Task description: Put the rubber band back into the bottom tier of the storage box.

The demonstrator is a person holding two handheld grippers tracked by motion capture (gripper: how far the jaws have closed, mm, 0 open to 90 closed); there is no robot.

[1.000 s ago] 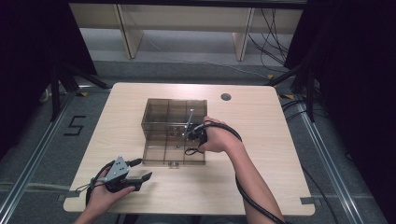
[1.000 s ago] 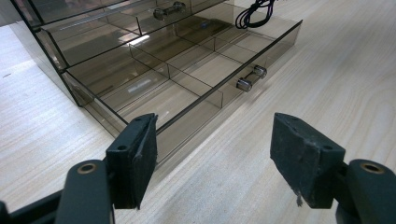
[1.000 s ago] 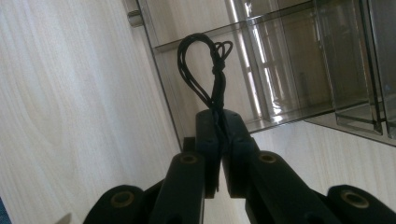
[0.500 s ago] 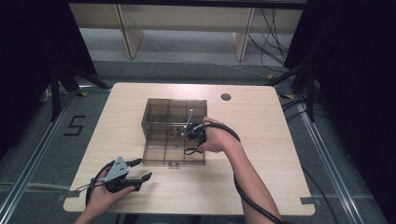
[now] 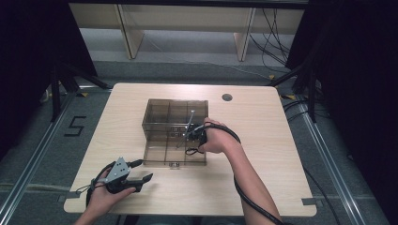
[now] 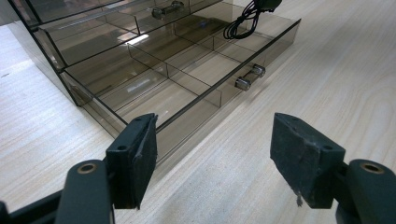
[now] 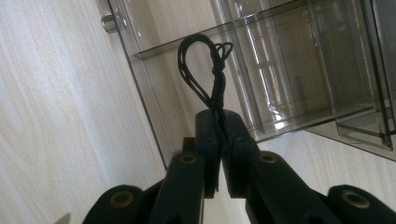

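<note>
Cable bundle pinched over the open drawer

My right hand-held gripper [image 7: 219, 140] has its jaws pressed onto a coiled black cable [image 7: 205, 74], hanging over the pulled-out drawer [image 5: 174, 152] of the smoky clear organizer [image 5: 174, 112]. My left hand-held gripper [image 6: 215, 158] rests spread wide on the table [image 5: 263, 117], just before that drawer.

Smoky brown see-through drawer box [image 5: 174, 133], black coiled cable [image 7: 210, 79], pale wood-grain table [image 5: 263, 178].

light: even overhead, table [image 5: 263, 122] bright | surroundings dark | glare: organizer [image 6: 140, 39] | focus: jaws slightly soft
</note>
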